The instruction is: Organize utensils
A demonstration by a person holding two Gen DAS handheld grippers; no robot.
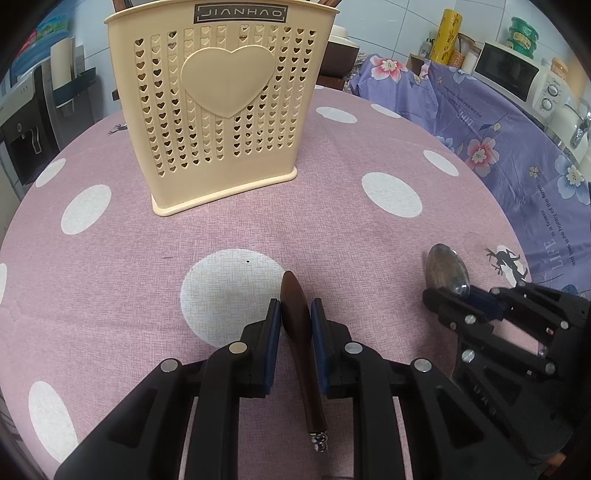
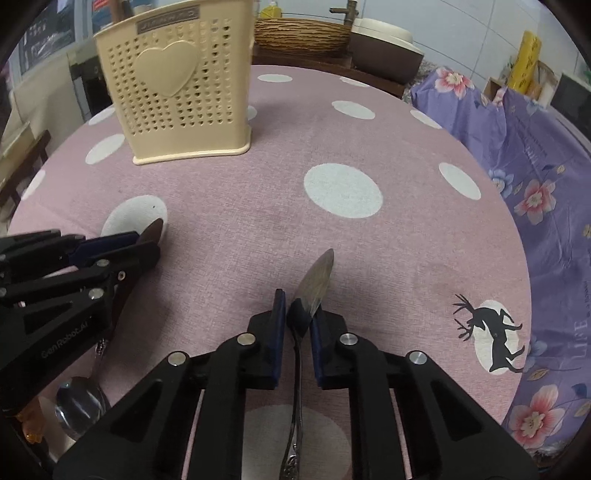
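A cream utensil holder [image 1: 221, 107] with heart-shaped holes stands on the pink dotted tablecloth, far from both grippers; it also shows in the right wrist view [image 2: 177, 88]. My left gripper [image 1: 295, 314] is shut on the brown wooden handle of a spoon [image 1: 297, 321], whose metal bowl [image 2: 79, 402] hangs behind the gripper. My right gripper [image 2: 297, 314] is shut on a metal spoon [image 2: 314, 284] near its neck, bowl pointing forward; the spoon also shows in the left wrist view [image 1: 447, 273]. Both are held just above the table.
Brown utensil ends [image 1: 122, 4] stick out of the holder. A purple flowered cloth [image 1: 498, 147] covers a surface to the right, with a white microwave [image 1: 517, 74] and a yellow roll [image 1: 445, 37] behind. A woven basket [image 2: 303, 35] sits beyond the table.
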